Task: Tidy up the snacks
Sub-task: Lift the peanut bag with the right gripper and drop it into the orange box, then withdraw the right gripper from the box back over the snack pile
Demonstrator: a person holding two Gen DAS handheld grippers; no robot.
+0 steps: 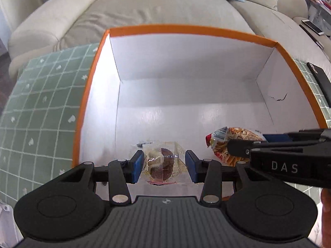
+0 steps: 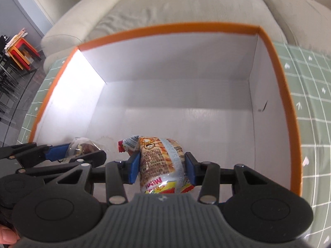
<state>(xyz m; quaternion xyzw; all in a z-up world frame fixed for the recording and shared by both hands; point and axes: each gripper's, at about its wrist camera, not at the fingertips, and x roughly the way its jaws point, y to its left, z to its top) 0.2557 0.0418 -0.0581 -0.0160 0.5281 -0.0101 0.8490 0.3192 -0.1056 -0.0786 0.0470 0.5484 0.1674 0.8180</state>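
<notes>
Both grippers point down into the orange-rimmed white box (image 1: 186, 32), which sits on a green checked cloth (image 1: 41, 103) in front of a pale sofa (image 1: 157, 6). In the lower middle of the left wrist view, the left gripper (image 1: 164, 163) is clenched on a clear-wrapped pastry (image 1: 160, 161), its blue pads pressing the wrapper on both sides near the box floor. In the lower middle of the right wrist view, the right gripper (image 2: 162, 168) grasps a printed packet of snack sticks (image 2: 160, 163) across its middle; the same packet shows at the right of the left view, beside the pastry but apart from it. Both snacks look light and soft. The pastry's thin film is slippery and crinkly, and the cake inside would probably crush under a hard squeeze, so a gentle hold across its widest part suits it. The packet seems puffy with brittle contents, so it is best held at the waist, as now. Whether either snack already rests on the box floor is hard to tell.
</notes>
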